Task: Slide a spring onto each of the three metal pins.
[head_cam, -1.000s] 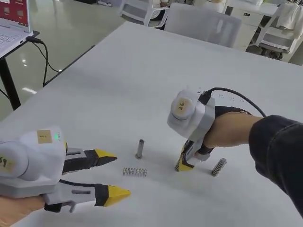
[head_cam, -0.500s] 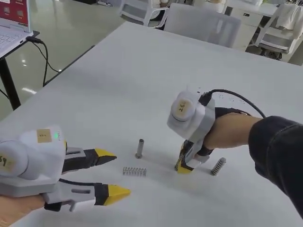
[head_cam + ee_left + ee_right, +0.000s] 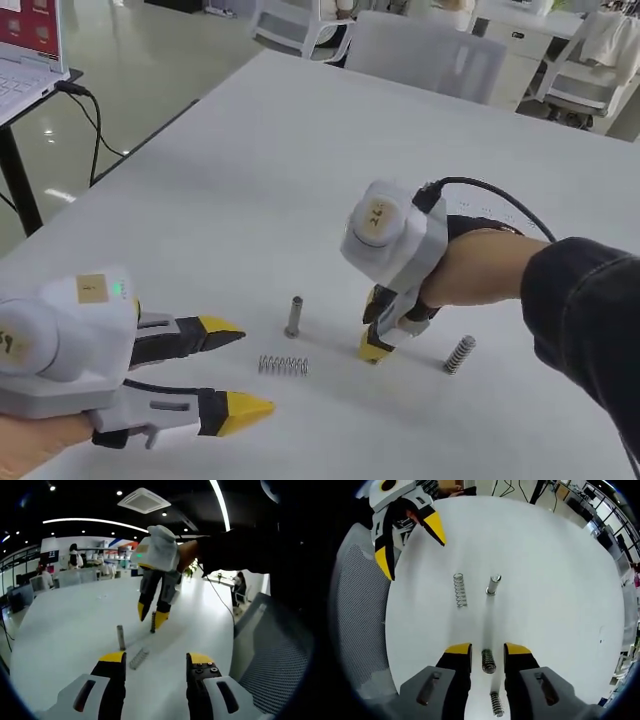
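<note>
The white table (image 3: 300,150) gives me wide bare surface ahead and to the right; its left edge runs diagonally down toward my left side, with a laptop (image 3: 25,50) on a separate stand beyond it and chairs (image 3: 430,55) past the far edge; the parts sit well inside those edges. My left gripper (image 3: 252,370) lies low at the near left, jaws spread wide, holding nothing. My right gripper (image 3: 374,335) points down near the middle; its jaws stand partly apart with a coiled piece (image 3: 488,661) between the tips, and I cannot tell whether they press it. The upright pin (image 3: 294,316) stands just to its left; a loose spring (image 3: 284,365) lies flat near that pin; a second spring (image 3: 459,353) lies right of the right gripper.
</note>
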A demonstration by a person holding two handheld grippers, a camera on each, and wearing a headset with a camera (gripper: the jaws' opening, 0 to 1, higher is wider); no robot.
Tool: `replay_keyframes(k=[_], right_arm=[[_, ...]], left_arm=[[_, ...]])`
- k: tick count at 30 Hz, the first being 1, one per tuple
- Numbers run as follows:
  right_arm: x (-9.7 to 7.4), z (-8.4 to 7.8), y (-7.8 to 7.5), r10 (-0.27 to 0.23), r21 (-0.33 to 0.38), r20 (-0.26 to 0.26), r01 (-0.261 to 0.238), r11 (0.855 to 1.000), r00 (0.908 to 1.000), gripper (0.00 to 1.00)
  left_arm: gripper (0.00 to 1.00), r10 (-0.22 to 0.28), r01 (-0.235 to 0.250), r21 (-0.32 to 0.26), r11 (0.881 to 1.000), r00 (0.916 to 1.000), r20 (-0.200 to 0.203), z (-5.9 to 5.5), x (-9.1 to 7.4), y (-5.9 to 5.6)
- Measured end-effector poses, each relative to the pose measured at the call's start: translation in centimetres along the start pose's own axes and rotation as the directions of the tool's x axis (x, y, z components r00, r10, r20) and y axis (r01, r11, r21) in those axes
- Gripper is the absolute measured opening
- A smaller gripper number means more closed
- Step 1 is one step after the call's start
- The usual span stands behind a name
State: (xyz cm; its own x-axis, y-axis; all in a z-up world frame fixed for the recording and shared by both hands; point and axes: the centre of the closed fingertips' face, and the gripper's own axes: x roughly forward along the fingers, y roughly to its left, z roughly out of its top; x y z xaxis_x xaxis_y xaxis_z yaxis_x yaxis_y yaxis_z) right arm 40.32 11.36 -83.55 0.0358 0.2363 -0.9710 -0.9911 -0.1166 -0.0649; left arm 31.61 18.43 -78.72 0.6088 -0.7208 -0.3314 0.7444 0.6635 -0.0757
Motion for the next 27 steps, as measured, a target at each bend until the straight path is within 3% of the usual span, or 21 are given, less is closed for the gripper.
replay_keyframes(k=[13, 27], right_arm=[[-0.1, 1.6, 1.4, 0.015, -0.043, 0.023, -0.014, 0.999, 0.9996, 0.20], [1.2, 3.8, 3.2, 0.052, -0.076, 0.055, -0.047, 0.996, 0.9971, 0.15]], left_arm=[[0.41, 0.004, -0.004, 0.002, 1.000, 1.0000, -0.003, 0.0, -0.2, 0.0], [0.41, 0.005, -0.005, 0.001, 1.000, 1.0000, -0.005, -0.1, -0.4, -0.1]])
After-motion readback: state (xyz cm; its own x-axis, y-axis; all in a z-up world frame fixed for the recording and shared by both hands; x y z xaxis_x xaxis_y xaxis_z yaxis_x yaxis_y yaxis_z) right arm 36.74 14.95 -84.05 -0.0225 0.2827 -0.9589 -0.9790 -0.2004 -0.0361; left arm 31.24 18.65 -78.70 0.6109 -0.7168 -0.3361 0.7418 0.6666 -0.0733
